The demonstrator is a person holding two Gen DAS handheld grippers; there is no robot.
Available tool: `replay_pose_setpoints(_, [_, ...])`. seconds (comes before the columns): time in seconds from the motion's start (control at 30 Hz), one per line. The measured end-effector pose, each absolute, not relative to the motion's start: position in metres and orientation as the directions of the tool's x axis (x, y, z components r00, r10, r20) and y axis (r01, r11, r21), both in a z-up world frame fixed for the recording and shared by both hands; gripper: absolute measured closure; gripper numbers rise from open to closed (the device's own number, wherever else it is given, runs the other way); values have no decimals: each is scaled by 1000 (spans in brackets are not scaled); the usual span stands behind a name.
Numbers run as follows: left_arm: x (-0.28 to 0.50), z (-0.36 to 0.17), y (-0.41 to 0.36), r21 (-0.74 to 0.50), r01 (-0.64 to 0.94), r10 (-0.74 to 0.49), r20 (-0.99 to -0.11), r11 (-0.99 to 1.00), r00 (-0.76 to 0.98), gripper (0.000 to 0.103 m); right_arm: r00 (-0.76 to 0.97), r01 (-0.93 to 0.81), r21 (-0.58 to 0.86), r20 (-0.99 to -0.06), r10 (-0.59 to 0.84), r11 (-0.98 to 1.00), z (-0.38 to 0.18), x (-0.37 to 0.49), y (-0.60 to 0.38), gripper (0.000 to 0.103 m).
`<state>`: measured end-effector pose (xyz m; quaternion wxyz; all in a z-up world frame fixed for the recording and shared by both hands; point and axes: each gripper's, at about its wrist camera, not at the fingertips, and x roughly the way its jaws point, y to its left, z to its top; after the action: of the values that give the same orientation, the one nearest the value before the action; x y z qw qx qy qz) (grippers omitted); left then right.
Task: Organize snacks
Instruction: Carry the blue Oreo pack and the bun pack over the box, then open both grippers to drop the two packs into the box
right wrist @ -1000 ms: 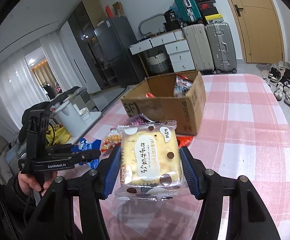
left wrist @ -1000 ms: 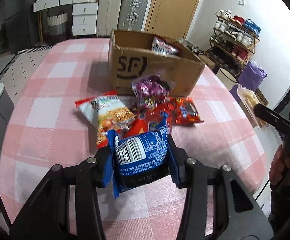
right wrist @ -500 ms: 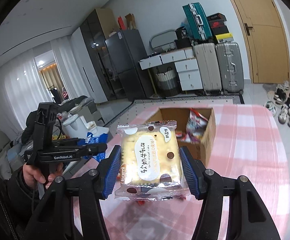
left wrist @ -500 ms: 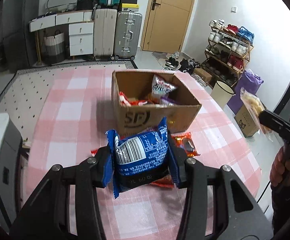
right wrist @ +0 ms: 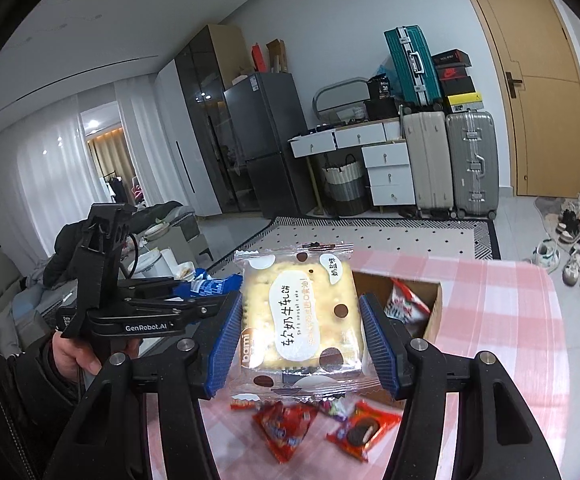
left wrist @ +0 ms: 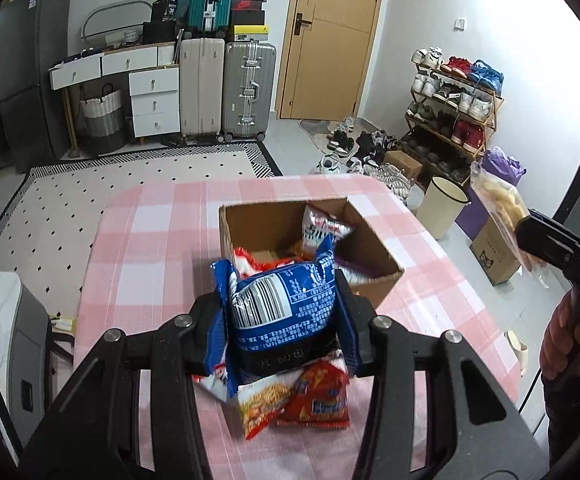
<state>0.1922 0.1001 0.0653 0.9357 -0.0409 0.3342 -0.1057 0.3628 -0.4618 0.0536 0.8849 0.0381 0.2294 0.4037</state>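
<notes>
Up over the table [left wrist: 150,240], a packet in each of my two grippers
My left gripper [left wrist: 281,330] pinches the blue packet [left wrist: 282,312], hiding part of the box [left wrist: 374,248]; my right gripper [right wrist: 301,338] clamps the cracker packet [right wrist: 298,316], hiding loose snacks [right wrist: 286,428] I cannot count

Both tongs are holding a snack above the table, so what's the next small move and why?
Probably carry the left tongs forward over the box and drop the blue packet in. It is gripped and lifted off the table, the box is open just ahead with snacks already inside, and the right tongs hold the cracker pack off to the side.
</notes>
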Motion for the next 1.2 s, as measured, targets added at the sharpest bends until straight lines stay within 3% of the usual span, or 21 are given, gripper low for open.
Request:
replay_pose_setpoints(0.63, [293,74,66,-125,190,-226,-646,974,729,61,567,-691,231,-414,712,685,73,445,-425,44])
replay_pose_setpoints(1.2, [383,-3,43,-127,221,-242,-734,967,635,60,534,-645,233,-543,648,728,-7,522,-397,44])
